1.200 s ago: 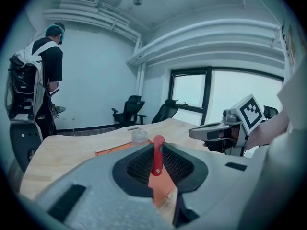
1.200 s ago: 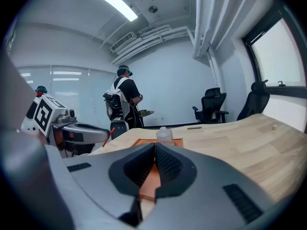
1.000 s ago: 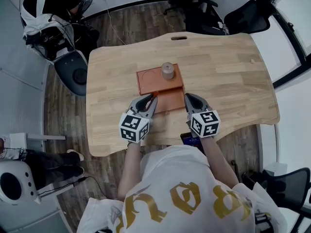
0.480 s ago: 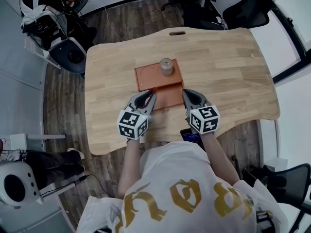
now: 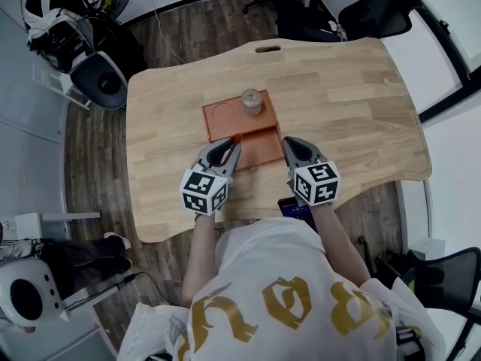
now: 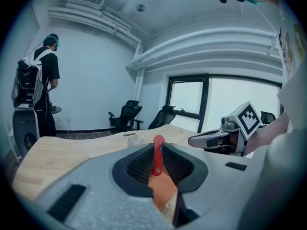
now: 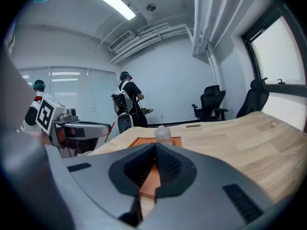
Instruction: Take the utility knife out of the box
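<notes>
An orange box [image 5: 259,150] lies open on the wooden table [image 5: 353,104], its lid part [image 5: 222,120] behind it with a small clear bottle [image 5: 251,102] standing on it. My left gripper [image 5: 233,144] is at the box's front left corner, shut on a slim red utility knife [image 5: 237,137]. In the left gripper view the knife [image 6: 156,157] stands upright between the closed jaws [image 6: 157,150], above the orange box [image 6: 163,190]. My right gripper [image 5: 288,143] is at the box's right edge, shut with nothing in it [image 7: 155,150]; the box [image 7: 152,181] and bottle [image 7: 162,134] lie ahead of it.
A dark phone-like object [image 5: 294,209] sits at the table's near edge by my right arm. Office chairs [image 5: 376,13] stand beyond the far side. A person with backpack gear [image 7: 128,102] stands by a stool [image 5: 101,85] off the table's left end.
The head view has drifted a little, so the table sits slightly higher and further left. Both grippers stay at the box's front, the left still clamped on the red knife.
</notes>
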### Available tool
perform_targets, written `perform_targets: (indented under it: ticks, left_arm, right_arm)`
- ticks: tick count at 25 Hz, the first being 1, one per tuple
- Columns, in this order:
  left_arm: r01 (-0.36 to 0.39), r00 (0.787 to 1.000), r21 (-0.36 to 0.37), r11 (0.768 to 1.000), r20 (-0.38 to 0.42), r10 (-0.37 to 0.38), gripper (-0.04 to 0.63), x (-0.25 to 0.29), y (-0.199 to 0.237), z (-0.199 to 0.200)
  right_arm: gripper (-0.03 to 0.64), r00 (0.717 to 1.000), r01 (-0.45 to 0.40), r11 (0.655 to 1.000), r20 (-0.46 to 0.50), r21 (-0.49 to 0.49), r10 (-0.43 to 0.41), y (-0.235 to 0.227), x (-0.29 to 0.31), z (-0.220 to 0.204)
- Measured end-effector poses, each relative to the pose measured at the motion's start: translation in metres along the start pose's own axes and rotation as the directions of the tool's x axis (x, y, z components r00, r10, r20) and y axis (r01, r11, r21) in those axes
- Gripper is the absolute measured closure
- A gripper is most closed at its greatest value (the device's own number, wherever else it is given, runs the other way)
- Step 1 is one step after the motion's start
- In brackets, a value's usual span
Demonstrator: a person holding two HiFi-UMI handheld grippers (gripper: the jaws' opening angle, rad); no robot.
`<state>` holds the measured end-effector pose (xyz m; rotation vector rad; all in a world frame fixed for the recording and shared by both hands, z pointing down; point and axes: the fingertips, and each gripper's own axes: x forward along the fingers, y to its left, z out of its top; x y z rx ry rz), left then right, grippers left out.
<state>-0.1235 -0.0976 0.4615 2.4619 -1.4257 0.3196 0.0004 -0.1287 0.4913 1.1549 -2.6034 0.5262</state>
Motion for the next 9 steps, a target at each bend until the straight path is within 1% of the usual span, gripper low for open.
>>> perform_targets:
  ticks: [9]
  left_arm:
    - [-0.001,1.0,-0.009,1.0,-0.018,0.001,0.54,0.0084,0.002,-0.0051]
  right_arm:
    - [0.606,1.0,0.008,1.0,-0.015,0.013,-0.008,-0.0108,0.004,-0.0052]
